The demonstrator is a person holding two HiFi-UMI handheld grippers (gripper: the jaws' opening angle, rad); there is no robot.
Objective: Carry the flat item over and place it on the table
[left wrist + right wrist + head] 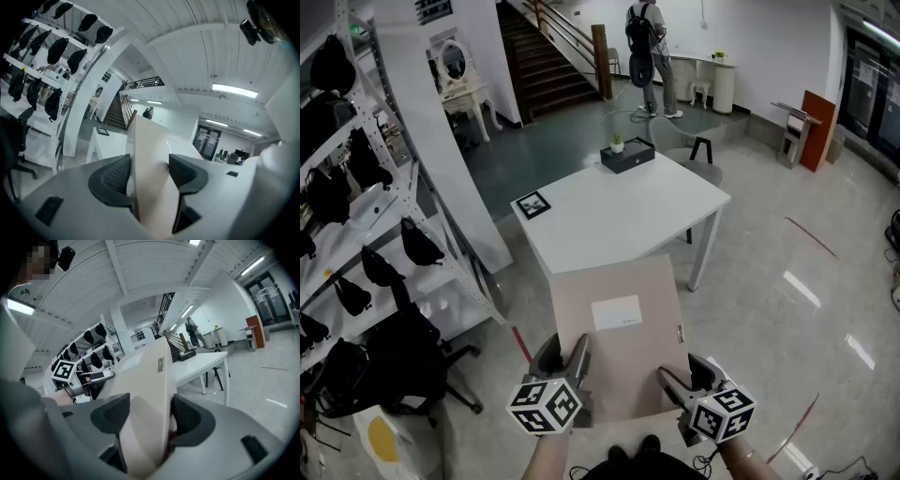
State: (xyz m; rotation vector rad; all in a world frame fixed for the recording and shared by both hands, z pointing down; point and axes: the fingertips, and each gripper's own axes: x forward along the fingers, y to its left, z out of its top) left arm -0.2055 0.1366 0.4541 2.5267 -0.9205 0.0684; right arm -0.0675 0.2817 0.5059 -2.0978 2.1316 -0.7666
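The flat item (623,337) is a beige, board-like case with a white label and a small metal clasp on its right edge. It hangs level in the air just short of the white table (609,220). My left gripper (574,364) is shut on its near left corner and my right gripper (677,382) on its near right corner. In the left gripper view the flat item (150,154) stands on edge between the pads of the left gripper (150,172). The right gripper view shows the flat item (147,376) clamped in the right gripper (147,414), with the table (201,364) beyond.
On the table stand a black box with a small plant (627,155) and a framed marker card (532,204). Left of me are a white shelf of black bags (356,234), a slanted white column (441,141) and a black office chair (412,366). A chair (694,155) and a person (645,47) are beyond.
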